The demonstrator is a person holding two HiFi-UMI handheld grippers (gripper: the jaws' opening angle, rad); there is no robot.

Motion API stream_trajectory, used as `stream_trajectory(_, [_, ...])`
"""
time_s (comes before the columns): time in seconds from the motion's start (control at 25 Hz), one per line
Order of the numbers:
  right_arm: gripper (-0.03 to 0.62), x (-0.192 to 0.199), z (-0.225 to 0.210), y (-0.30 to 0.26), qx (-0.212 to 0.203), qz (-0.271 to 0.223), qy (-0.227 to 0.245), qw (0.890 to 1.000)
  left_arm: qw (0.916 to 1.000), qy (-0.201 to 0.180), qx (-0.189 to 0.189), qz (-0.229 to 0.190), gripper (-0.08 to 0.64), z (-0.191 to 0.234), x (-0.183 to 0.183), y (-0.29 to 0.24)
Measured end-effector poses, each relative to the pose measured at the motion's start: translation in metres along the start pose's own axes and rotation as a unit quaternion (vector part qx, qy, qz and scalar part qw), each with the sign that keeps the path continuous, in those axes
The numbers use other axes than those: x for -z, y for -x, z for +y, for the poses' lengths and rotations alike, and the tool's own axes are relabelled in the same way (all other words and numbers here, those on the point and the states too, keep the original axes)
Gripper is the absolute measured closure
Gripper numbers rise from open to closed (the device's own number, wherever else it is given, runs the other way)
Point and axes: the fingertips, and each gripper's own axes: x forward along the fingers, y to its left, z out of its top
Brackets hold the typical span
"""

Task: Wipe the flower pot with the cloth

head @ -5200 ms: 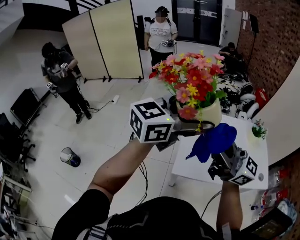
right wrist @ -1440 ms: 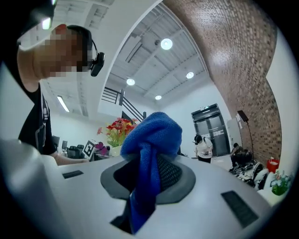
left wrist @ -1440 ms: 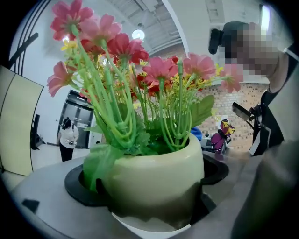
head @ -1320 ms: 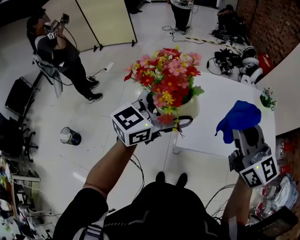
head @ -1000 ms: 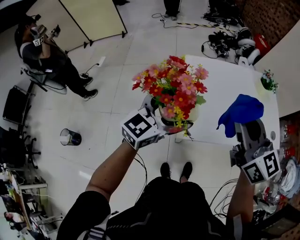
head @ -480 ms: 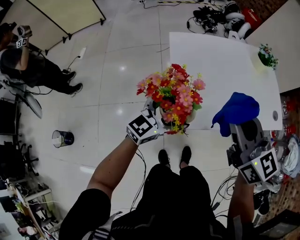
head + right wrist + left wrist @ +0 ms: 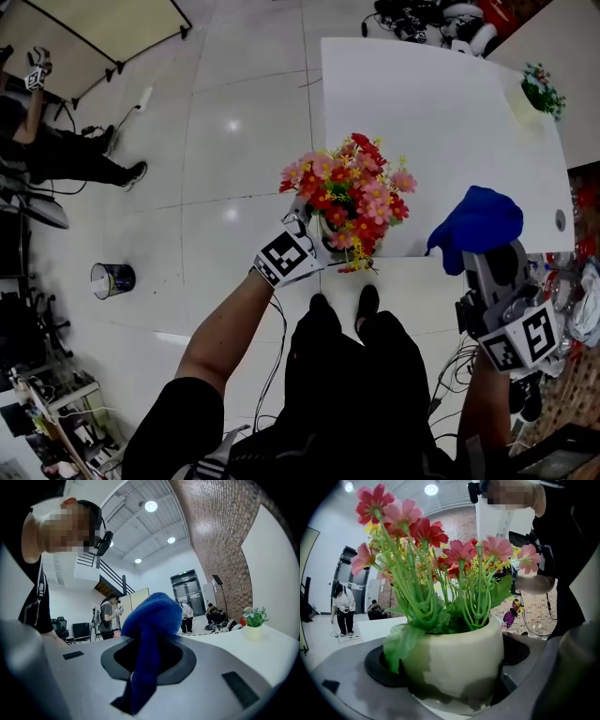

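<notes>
The cream flower pot (image 7: 454, 665), filled with pink, red and yellow flowers (image 7: 352, 192), sits clamped between the jaws of the left gripper (image 7: 319, 234) and is held in the air over the near edge of the white table (image 7: 441, 122). To its right and apart from it, the blue cloth (image 7: 480, 220) stands bunched up out of the right gripper (image 7: 489, 258), whose jaws are closed on its lower part. A small potted plant (image 7: 542, 91) stands on the table's far right corner.
</notes>
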Motion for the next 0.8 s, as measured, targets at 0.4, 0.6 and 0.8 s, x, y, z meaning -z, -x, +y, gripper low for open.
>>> stream_trajectory(0.4, [0.528, 0.035, -0.001, 0.008, -0.011, 0.008, -0.002, 1.0, 0.9996, -0.028, 0.008, 0.004, -0.02, -0.018, 0.034, -0.019])
stream_trajectory(0.6, [0.528, 0.046, -0.002, 0.007, -0.007, 0.042, 0.028, 0.999, 0.9979, -0.064, 0.012, 0.005, -0.021, -0.013, 0.037, -0.02])
stream_trajectory(0.8, [0.528, 0.054, -0.006, 0.006, -0.022, 0.046, 0.031, 0.998, 0.9962, -0.085, 0.017, 0.005, -0.021, -0.018, 0.042, -0.022])
